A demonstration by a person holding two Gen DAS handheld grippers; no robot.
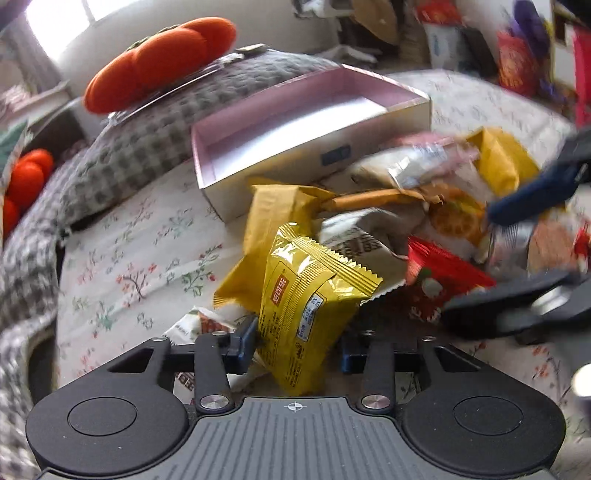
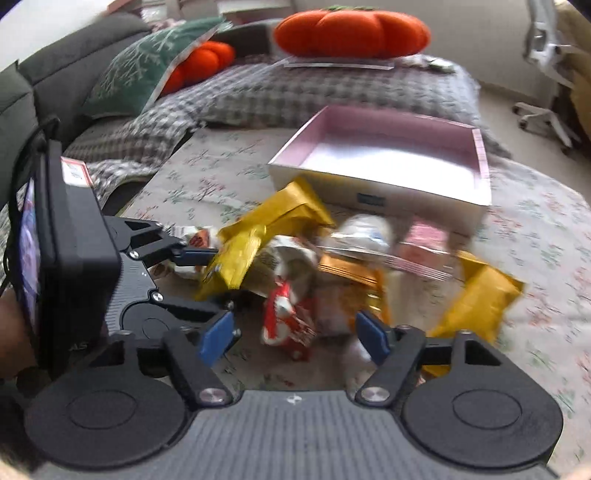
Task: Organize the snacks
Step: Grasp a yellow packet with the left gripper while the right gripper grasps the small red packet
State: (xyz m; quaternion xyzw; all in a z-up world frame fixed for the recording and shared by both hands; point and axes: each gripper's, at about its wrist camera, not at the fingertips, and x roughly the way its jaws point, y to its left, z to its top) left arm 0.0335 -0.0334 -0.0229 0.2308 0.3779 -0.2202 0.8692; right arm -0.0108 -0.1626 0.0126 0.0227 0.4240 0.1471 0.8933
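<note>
The pink-lined box (image 1: 314, 122) sits open on the floral cloth (image 1: 147, 258). Just in front of the box lies the snack heap (image 2: 351, 266). There the left gripper (image 1: 295, 347) pinches a yellow packet (image 1: 310, 295); the right gripper (image 2: 295, 336) straddles a red packet (image 2: 284, 317), pads not touching.

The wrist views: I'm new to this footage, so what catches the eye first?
A jumbled snack pile lies on the floral cloth in front of an empty pink box. The left hand-held gripper pinches a yellow packet. An orange pumpkin cushion sits on the checked blanket behind.
</note>
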